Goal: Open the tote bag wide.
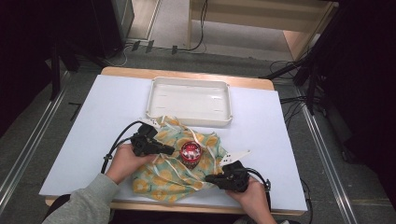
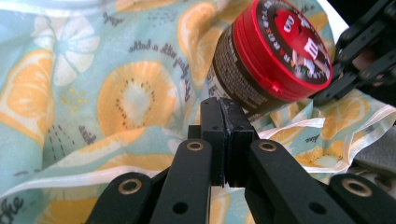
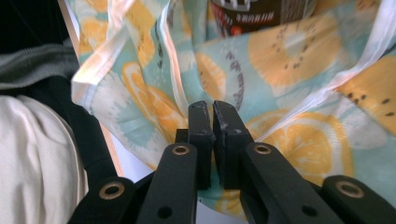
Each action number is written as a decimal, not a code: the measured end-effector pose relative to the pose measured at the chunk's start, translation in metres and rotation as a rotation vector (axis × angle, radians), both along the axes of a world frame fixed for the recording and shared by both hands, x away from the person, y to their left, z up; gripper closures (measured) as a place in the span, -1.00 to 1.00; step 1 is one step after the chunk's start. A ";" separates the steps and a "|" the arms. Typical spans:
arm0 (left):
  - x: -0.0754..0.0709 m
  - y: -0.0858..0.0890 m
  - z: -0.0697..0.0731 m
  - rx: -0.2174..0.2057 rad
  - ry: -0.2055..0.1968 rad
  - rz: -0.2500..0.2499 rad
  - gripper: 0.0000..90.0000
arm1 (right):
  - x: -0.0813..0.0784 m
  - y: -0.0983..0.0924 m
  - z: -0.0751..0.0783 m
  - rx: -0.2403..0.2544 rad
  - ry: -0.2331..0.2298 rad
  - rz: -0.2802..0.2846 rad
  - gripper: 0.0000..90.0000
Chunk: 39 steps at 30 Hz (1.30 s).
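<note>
Jaws of both grippers closed beside the red-lidded jar [image 1: 191, 154] (citrus-print cloth [image 1: 163, 175] underneath).

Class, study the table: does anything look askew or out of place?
The cloth lies crumpled, not flat, with a red-lidded jar standing on its folds, so the jar might tip. The white tray sits squarely behind.

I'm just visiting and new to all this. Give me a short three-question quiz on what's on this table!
1. True or false: the jar stands in the tray.
2. What colour is the jar's lid?
3. What lies under the jar? A) cloth B) a plate C) bare table

Key
1. False: it stands on the cloth, in front of the tray, between the left gripper and the right gripper.
2. Red.
3. A, printed with orange slices.
</note>
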State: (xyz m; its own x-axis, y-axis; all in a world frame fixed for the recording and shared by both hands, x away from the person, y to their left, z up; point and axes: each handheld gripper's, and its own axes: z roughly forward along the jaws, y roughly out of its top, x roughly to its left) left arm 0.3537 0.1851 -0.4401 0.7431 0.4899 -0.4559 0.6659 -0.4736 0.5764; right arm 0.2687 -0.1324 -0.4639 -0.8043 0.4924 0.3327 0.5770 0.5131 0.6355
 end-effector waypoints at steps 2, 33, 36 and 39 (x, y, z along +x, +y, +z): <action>-0.001 0.001 -0.002 -0.001 0.005 0.000 1.00 | 0.001 -0.002 0.004 0.006 -0.006 -0.013 0.91; -0.027 0.010 -0.022 0.041 0.054 -0.030 0.96 | 0.062 -0.020 0.008 -0.038 -0.035 -0.199 0.99; -0.030 0.011 -0.021 0.036 0.054 -0.034 0.95 | 0.064 -0.022 0.005 -0.046 -0.038 -0.206 0.99; -0.032 0.012 -0.019 0.024 0.046 -0.033 0.93 | 0.065 -0.025 0.004 -0.053 -0.035 -0.222 0.98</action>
State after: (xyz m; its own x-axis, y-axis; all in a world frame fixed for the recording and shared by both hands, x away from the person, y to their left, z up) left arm 0.3222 0.1971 -0.4595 0.7375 0.4772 -0.4779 0.6752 -0.5090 0.5338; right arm 0.3335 -0.1574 -0.4598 -0.6847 0.6748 0.2753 0.6575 0.4090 0.6328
